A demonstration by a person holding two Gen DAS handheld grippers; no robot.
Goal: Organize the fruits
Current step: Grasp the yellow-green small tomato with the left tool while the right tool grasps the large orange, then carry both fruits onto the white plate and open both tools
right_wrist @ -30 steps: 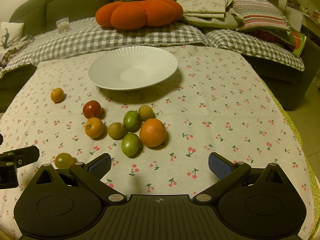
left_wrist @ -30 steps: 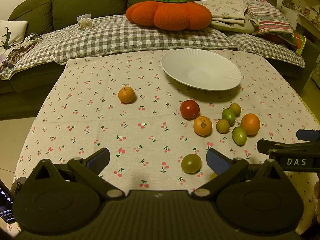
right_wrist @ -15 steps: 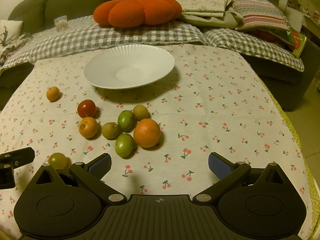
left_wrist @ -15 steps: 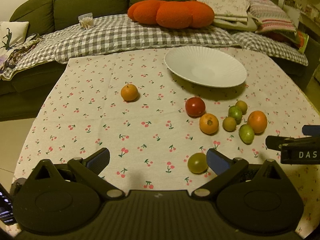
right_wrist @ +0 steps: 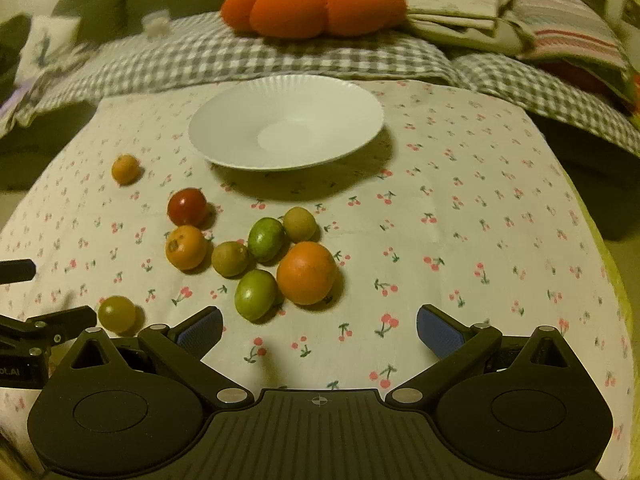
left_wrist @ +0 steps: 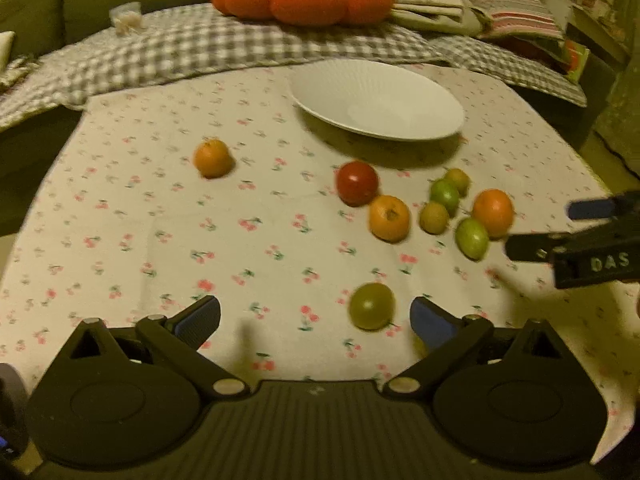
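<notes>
We have not started loading: the white plate (right_wrist: pixel 224 136) at twelve o'clock on the table (right_wrist: pixel 480 220) sits bare, all fruits (right_wrist: pixel 306 272) lying loose at its six o'clock. Our left tongs (left_wrist: pixel 316 320) and right tongs (right_wrist: pixel 320 328) gape apart, holding nothing.
</notes>
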